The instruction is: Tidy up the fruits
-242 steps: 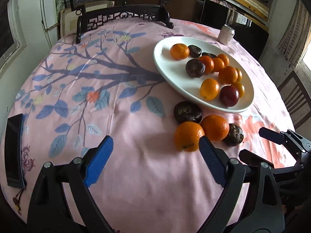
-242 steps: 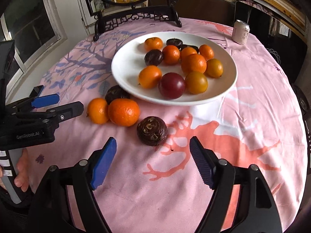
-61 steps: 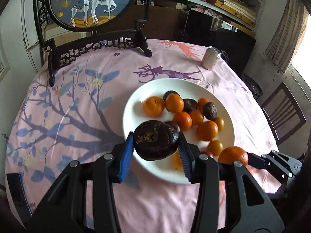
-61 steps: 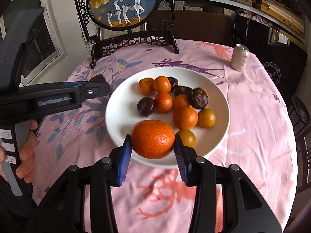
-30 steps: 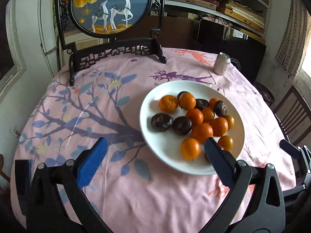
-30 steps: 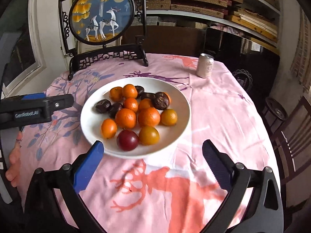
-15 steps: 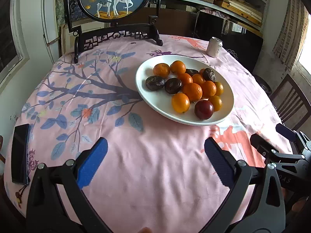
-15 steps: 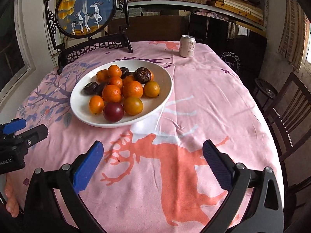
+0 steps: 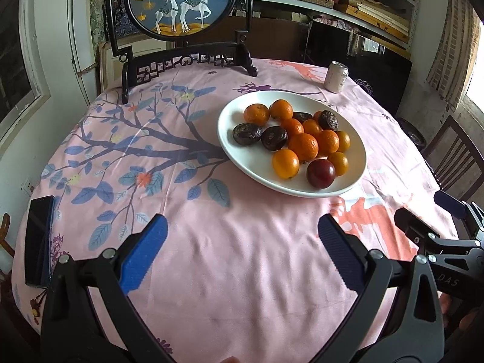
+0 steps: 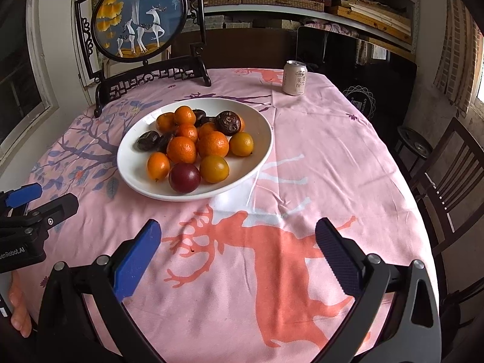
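Glossy oranges (image 9: 303,146), wrinkled dark fruits (image 9: 247,133) and one smooth plum (image 10: 184,178) fill a round white plate (image 10: 130,163) at frame centre on the cloth-draped counter (image 10: 302,157), both the left hand-held gripper (image 9: 240,251) and right hand-held gripper (image 10: 237,249) spread wide, holding nothing

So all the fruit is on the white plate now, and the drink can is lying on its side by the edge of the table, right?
Not quite. The fruit is all on the white plate, but the drink can is standing upright, not lying down. The right wrist view shows it clearly, near the far edge of the table.
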Demonstrator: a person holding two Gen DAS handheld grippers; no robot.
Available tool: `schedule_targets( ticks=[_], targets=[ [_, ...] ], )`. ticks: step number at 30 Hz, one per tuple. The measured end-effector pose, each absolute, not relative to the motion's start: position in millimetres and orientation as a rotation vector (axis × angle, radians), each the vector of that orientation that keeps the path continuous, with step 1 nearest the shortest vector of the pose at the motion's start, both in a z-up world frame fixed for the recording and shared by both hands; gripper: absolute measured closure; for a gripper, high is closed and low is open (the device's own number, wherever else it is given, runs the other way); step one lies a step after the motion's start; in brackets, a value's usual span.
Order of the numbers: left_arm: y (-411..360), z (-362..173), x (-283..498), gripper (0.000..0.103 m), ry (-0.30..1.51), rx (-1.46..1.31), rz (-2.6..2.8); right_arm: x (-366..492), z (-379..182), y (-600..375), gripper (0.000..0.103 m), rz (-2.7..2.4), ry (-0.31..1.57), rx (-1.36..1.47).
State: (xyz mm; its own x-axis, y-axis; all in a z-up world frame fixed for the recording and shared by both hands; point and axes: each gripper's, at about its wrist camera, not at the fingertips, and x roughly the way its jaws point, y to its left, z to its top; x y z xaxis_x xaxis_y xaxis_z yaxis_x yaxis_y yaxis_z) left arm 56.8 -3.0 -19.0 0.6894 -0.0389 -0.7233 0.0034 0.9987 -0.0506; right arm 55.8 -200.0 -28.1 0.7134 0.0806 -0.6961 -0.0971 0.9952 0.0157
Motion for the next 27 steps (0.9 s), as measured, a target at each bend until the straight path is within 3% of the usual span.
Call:
schedule_targets(
  ticks=[27],
  targets=[
    [6.7, -18.9, 57.3, 0.002, 0.826, -0.066, 0.009, 53.1, -22.3, -199.8, 0.001, 0.103, 0.766, -0.014]
  ],
)
